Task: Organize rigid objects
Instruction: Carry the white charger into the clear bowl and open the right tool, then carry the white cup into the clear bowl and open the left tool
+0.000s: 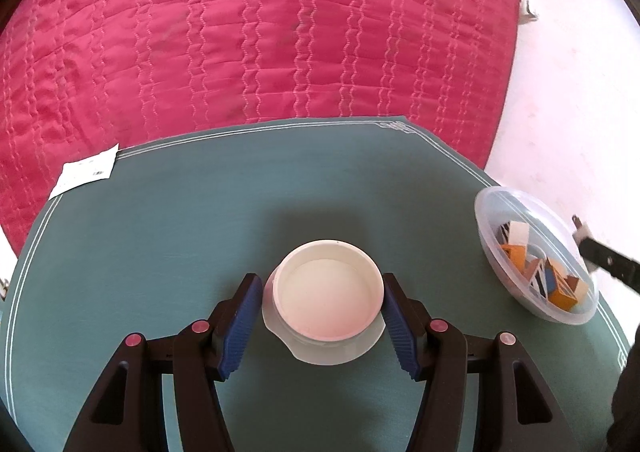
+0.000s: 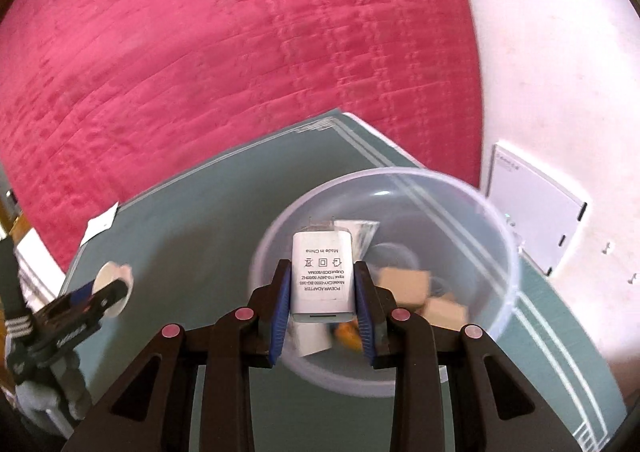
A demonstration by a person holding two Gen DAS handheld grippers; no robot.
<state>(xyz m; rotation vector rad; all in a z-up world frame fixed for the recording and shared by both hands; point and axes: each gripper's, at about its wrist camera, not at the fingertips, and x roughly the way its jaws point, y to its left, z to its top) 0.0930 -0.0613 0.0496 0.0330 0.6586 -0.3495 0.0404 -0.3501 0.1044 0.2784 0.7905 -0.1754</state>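
My right gripper (image 2: 322, 288) is clamped on the flat sides of the adapter (image 2: 322, 276), a light, stiff, slick-shelled block best held mid-body, hanging over the bowl (image 2: 496, 236); my left gripper (image 1: 322, 326) brackets the lid (image 1: 330, 296) at 6 o'clock on the mat (image 1: 160, 252), grip uncertain.

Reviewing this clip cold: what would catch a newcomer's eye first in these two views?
The quilted pink bedspread fills the background behind the green mat. In the right wrist view, the right gripper is shut on a white power adapter above the clear plastic bowl of small items. In the left wrist view, the left gripper brackets a round white lid at mid-mat, its blue pads at the rim.
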